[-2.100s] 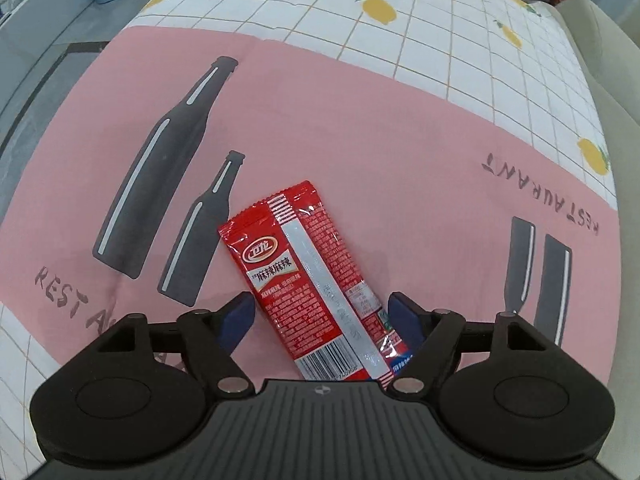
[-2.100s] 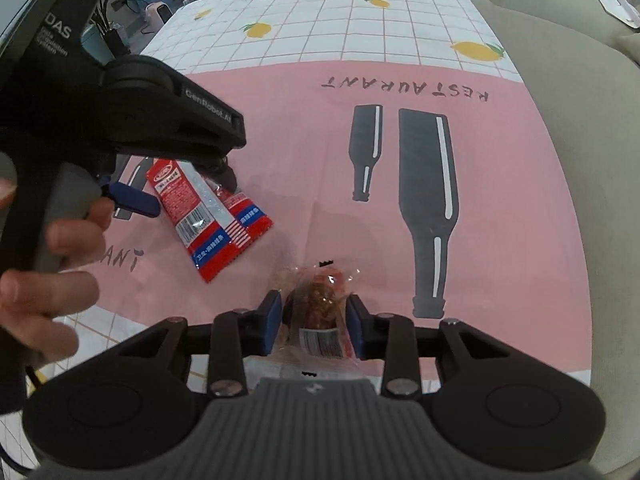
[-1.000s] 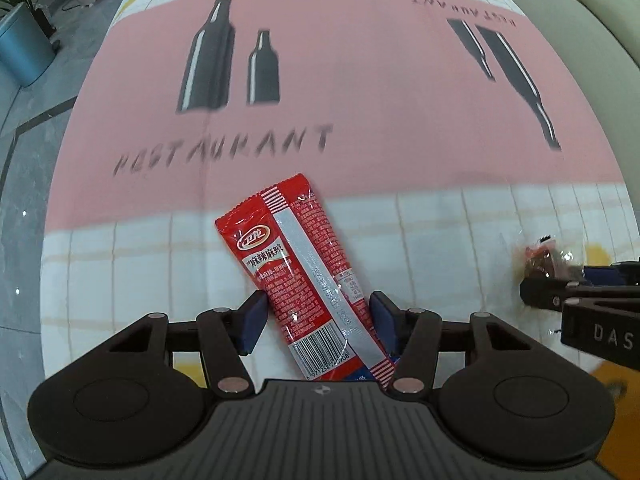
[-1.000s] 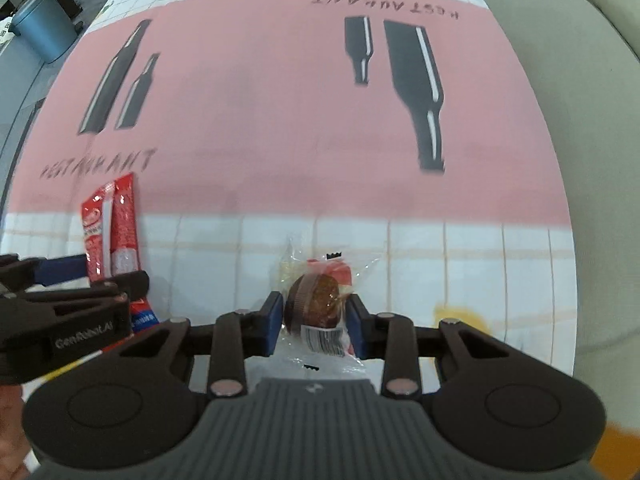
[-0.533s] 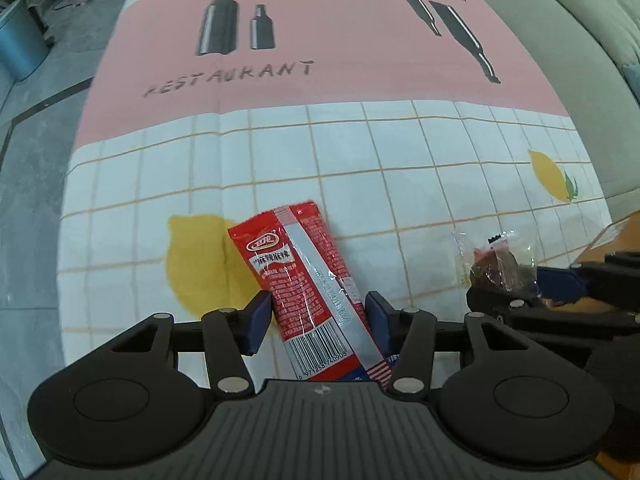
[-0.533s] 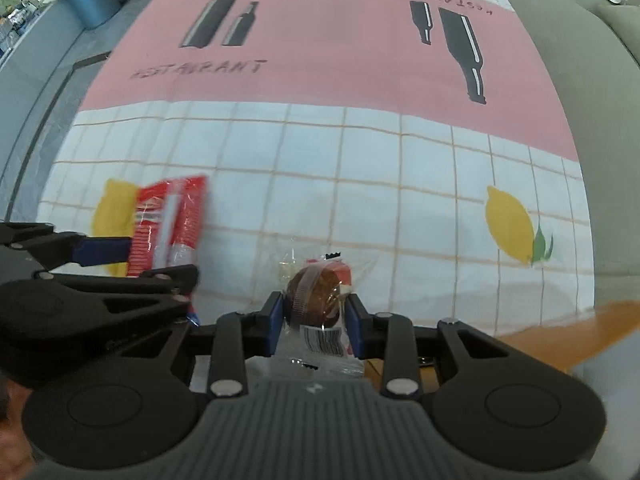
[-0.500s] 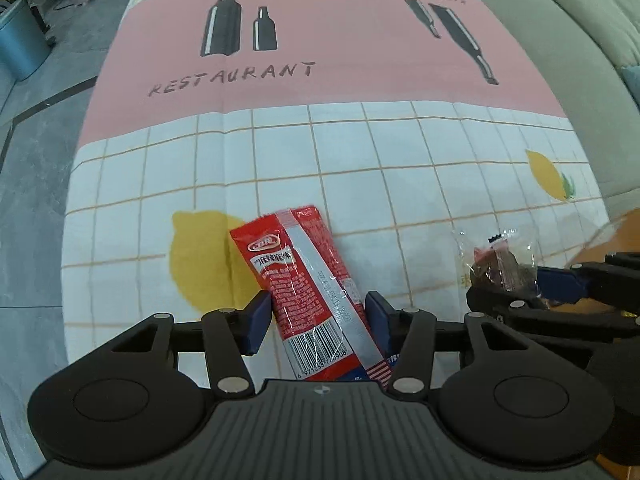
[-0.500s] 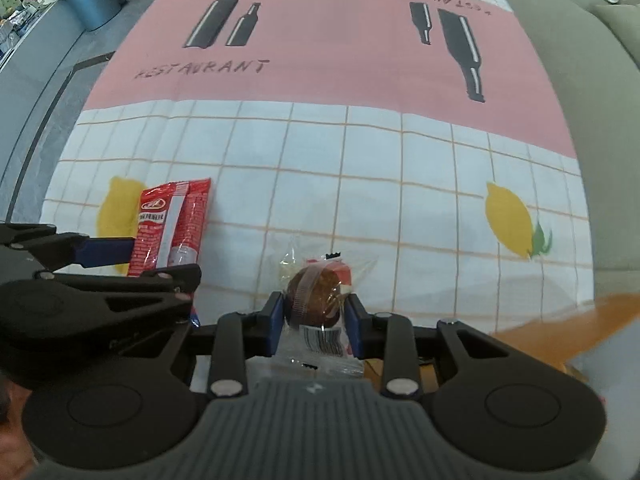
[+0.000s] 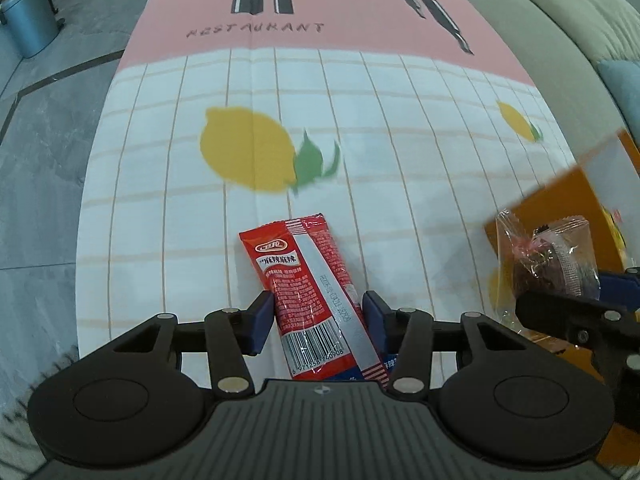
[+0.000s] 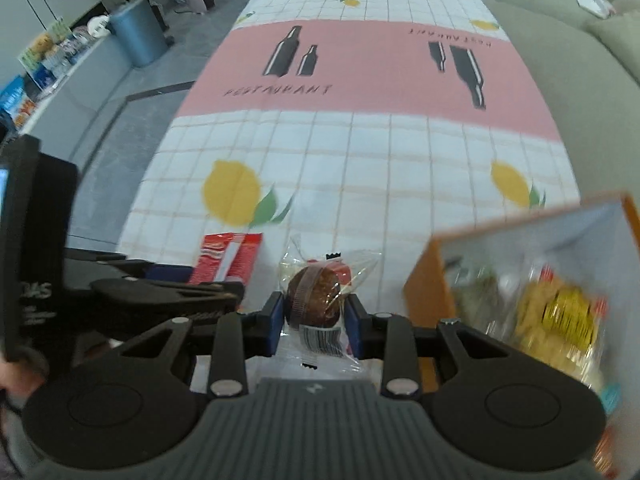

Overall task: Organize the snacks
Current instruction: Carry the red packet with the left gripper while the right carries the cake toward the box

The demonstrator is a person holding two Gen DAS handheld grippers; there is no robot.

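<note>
My left gripper [image 9: 318, 314] carries a red snack packet [image 9: 308, 280] above the lemon-print cloth. Its jaws are closing, and both blue pads press the packet's sides near the barcode end. My right gripper [image 10: 315, 312] is shut on a clear-wrapped brown round snack [image 10: 316, 298], which also shows at the right edge of the left wrist view as the wrapped snack [image 9: 552, 256]. The two grippers travel side by side, left one to the left. An orange box [image 10: 424, 292] with several snack bags inside stands just right of the right gripper.
The tablecloth [image 9: 360, 120] has a white lemon grid near me and a pink band with bottle prints farther off. A grey sofa [image 10: 580, 60] runs along the right. A blue bin [image 10: 136, 32] and shelves of goods stand on the grey floor at left.
Both grippers have carried their snacks back from the pink band over the lemon grid, rising a little. The orange box has come into view at the right.
</note>
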